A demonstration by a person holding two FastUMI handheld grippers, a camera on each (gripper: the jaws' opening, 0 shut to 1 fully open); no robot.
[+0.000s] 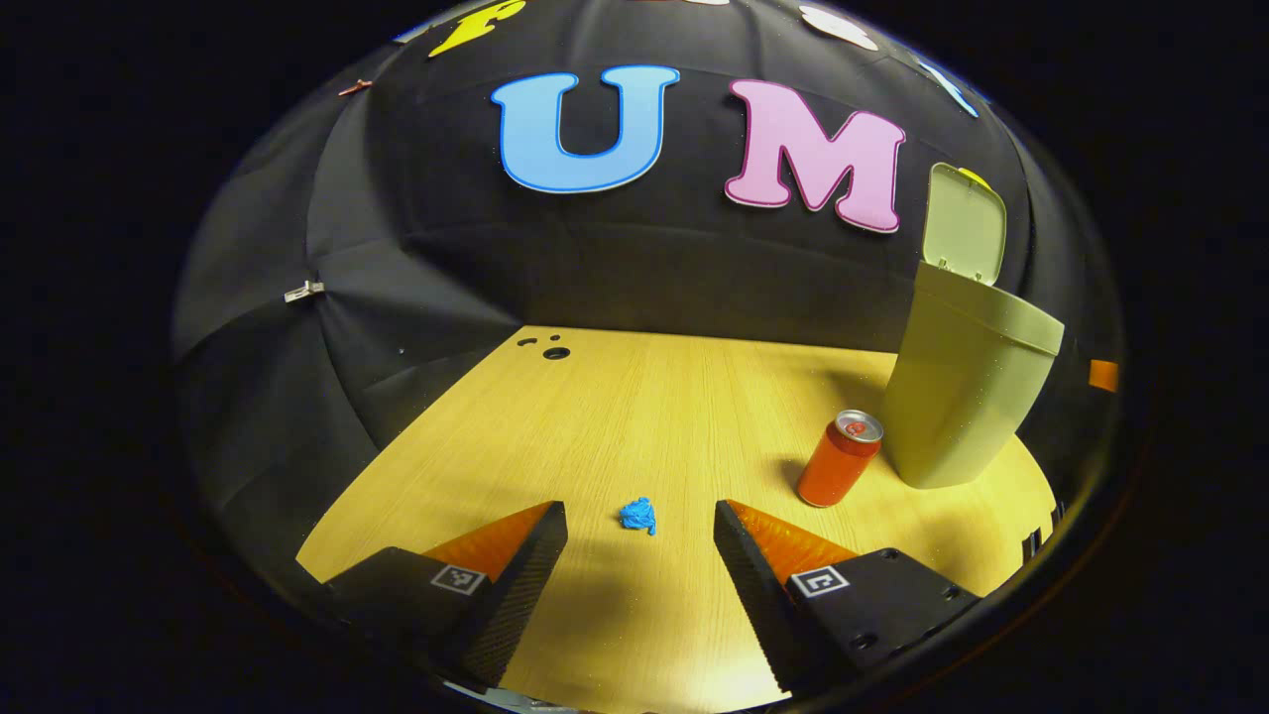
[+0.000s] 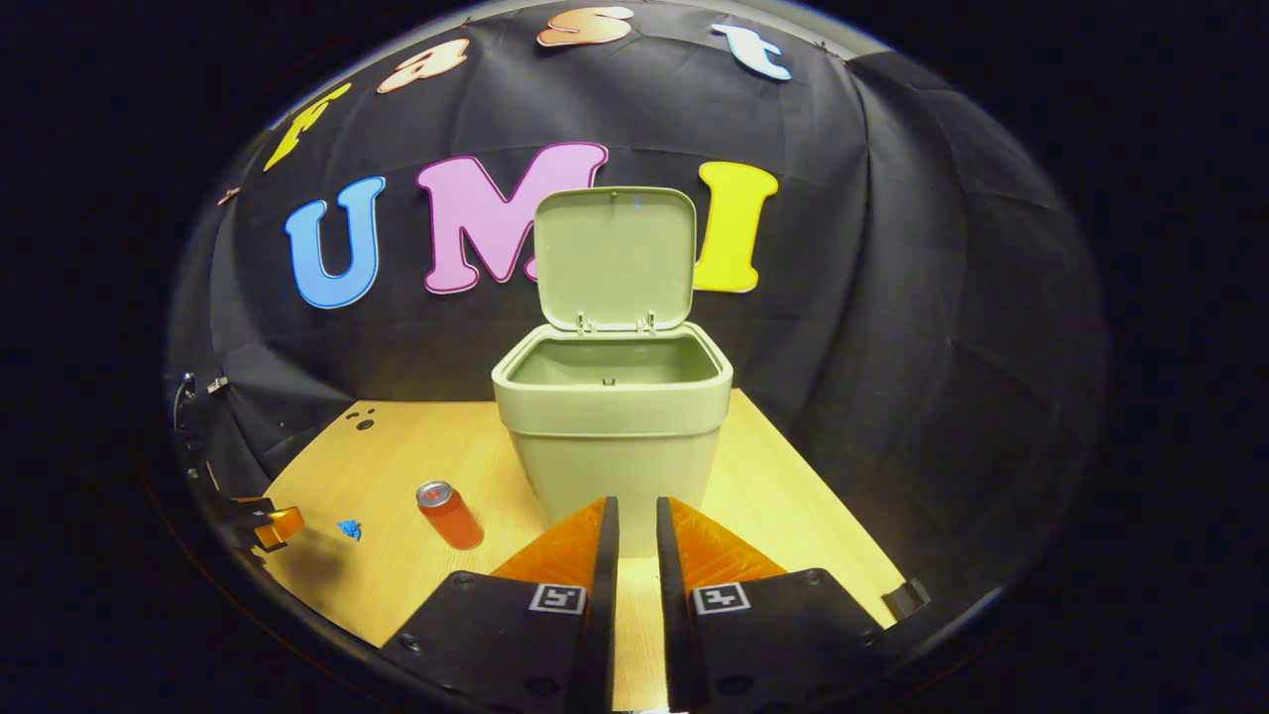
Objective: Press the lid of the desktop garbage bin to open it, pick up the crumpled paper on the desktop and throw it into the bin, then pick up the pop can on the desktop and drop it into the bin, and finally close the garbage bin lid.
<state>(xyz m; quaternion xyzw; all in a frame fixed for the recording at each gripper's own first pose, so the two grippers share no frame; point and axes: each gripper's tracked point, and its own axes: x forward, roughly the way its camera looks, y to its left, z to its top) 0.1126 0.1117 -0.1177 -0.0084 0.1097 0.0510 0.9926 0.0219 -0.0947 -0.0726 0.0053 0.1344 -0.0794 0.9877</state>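
The pale green bin [image 2: 613, 436] stands on the wooden desk with its lid [image 2: 615, 258] swung up and open; in the left gripper view the bin [image 1: 967, 392] is at the right. A small blue crumpled paper [image 1: 638, 515] lies just ahead of my left gripper [image 1: 640, 521], whose fingers are spread wide on either side of it without touching. An orange pop can [image 1: 841, 458] stands upright between the paper and the bin. My right gripper [image 2: 635, 521] hovers in front of the bin, its fingers nearly together with nothing between them. The right gripper view also has the can [image 2: 449, 514], the paper [image 2: 349, 529] and the left gripper [image 2: 260, 524].
The wooden desk [image 1: 634, 416] has small round holes [image 1: 555, 352] near its far left corner. Black cloth walls close the desk in at the back and on both sides. The desk's left edge [image 1: 397, 446] runs near my left gripper.
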